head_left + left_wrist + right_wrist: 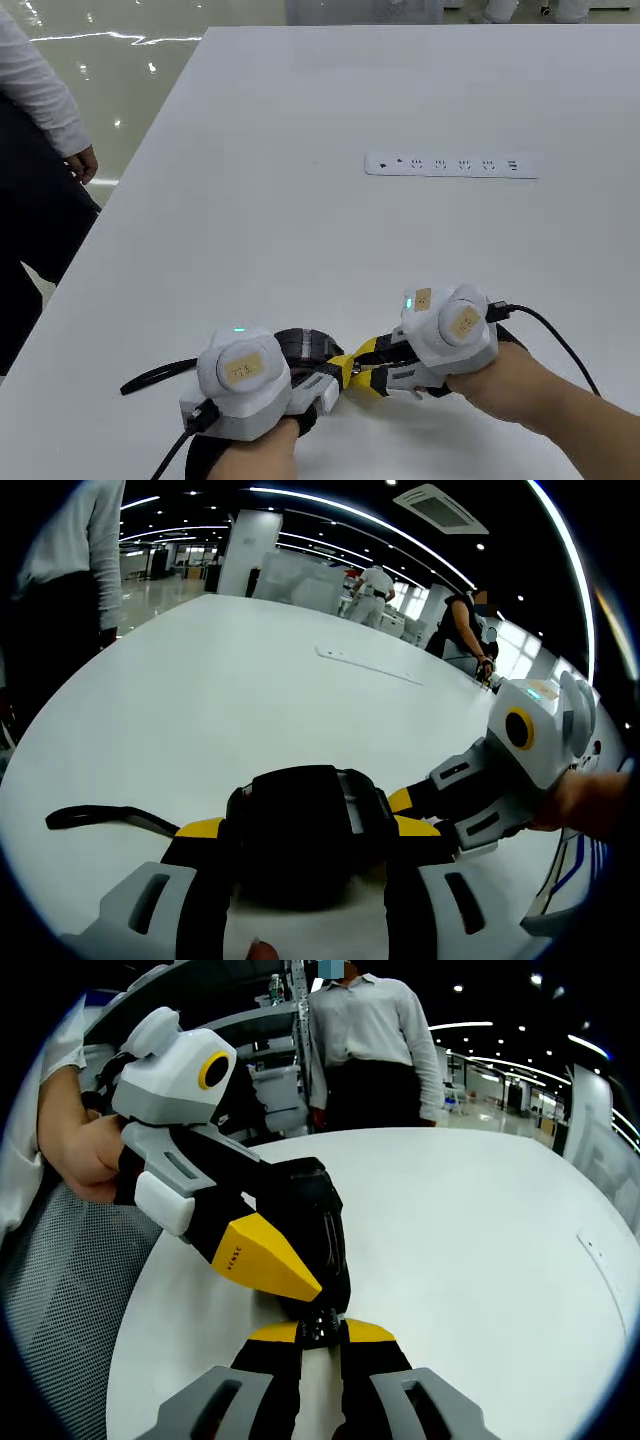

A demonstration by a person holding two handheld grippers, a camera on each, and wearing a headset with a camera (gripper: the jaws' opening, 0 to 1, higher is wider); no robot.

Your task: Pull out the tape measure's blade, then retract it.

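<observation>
- The tape measure (300, 810), a black rounded case, is seen low in the centre of the left gripper view, lying on the white table (250, 680).
- The left gripper (305, 832) is closed around the case. Its yellow-tipped jaws are pressed against the case's two sides, and the gap between them is filled by the case.
- The right gripper (322, 1332) is seen at the bottom centre of the right gripper view. Its jaws are drawn almost together, with only a thin slit left between the yellow tips.
- A small dark blade tab (322, 1322) is pinched in that slit, right against the lower edge of the case. How much blade is drawn out cannot be told.
- In the head view both grippers are found at the lower centre of the frame, tip to tip. The tape measure is held between them, slightly left of the middle.
- A black strap (155, 375) is laid flat on the table, running from the case toward the lower left of the head view.
- A white power strip (450, 165) is laid flat in the upper right of the head view, well apart from the grippers.
- A person in a white shirt (370, 1040) is seen standing beyond the table edge, at the top of the right gripper view.
</observation>
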